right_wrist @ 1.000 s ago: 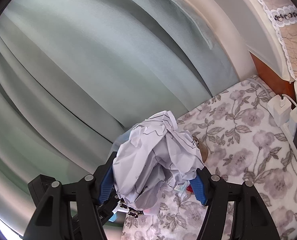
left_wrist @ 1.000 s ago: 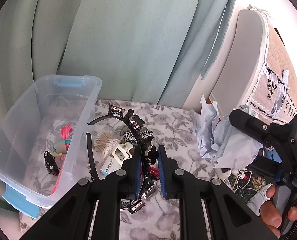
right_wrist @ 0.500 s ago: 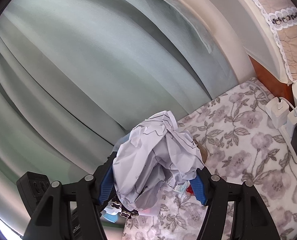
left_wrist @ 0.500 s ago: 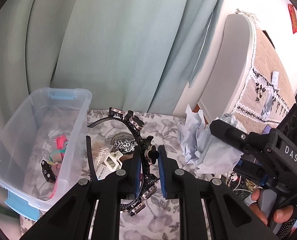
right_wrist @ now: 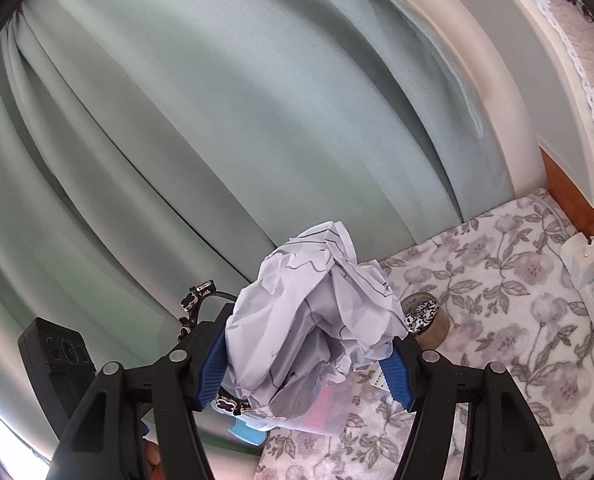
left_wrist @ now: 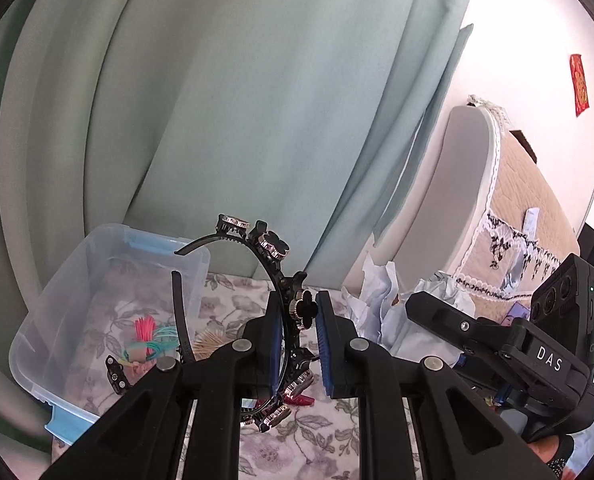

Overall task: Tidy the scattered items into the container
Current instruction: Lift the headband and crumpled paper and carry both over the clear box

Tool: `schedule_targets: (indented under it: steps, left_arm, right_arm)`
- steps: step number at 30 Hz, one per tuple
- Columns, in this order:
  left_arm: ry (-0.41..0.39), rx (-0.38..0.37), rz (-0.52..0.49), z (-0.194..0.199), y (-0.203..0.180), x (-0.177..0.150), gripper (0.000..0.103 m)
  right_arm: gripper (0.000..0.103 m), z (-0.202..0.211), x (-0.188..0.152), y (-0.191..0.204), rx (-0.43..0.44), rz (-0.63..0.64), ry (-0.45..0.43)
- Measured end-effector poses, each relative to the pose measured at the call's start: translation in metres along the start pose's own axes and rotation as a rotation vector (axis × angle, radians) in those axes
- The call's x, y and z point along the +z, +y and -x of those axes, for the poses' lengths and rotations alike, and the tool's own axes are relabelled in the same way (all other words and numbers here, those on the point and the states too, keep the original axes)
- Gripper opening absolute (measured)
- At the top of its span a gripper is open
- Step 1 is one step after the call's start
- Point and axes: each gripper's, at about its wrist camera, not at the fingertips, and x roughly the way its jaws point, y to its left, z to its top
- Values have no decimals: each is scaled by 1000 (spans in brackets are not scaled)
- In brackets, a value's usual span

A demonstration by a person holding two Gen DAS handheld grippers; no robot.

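My left gripper [left_wrist: 300, 344] is shut on a black headband [left_wrist: 275, 264] with clover and rhinestone trims and holds it up above the floral cloth. The clear plastic bin [left_wrist: 49, 320] with blue latches stands to the left; a pink and teal hair tie [left_wrist: 149, 338] and a black clip [left_wrist: 115, 372] lie in it. My right gripper [right_wrist: 305, 364] is shut on a crumpled ball of white paper [right_wrist: 313, 312], held in the air; it shows in the left wrist view [left_wrist: 381, 312] too. The headband also shows in the right wrist view [right_wrist: 195, 304].
Cotton swabs [left_wrist: 209, 342] and a red clip [left_wrist: 297, 400] lie on the floral cloth [right_wrist: 517, 320]. A roll of tape with a leopard scrunchie [right_wrist: 427, 314] stands behind the paper. White chargers and cable [right_wrist: 585, 260] lie at right. A green curtain [left_wrist: 217, 100] hangs behind; a headboard [left_wrist: 477, 208] stands right.
My left gripper has lifted the headband higher and the view tilted up; the bin now sits lower in the frame. My right gripper has risen with the paper, closer to the left one.
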Motion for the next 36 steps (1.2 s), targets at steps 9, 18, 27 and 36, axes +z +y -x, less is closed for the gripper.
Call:
schedule_targets:
  steps: [9,18,27,36]
  left_arm:
    - [-51,40,81,14,49,5,16]
    - [-75,57,161,22,93,4,16]
    - [-59,65,220,15,127,-2,16]
    - [-33,81,271,8,153,-9,16]
  right_arm:
    - [69,-31,-9,41,14,81,69]
    - [69,-66,-28,70,11,143,152]
    - [69,-102,-42,83,-7,172,224]
    - [69,-138,-60,90,-14,185,296]
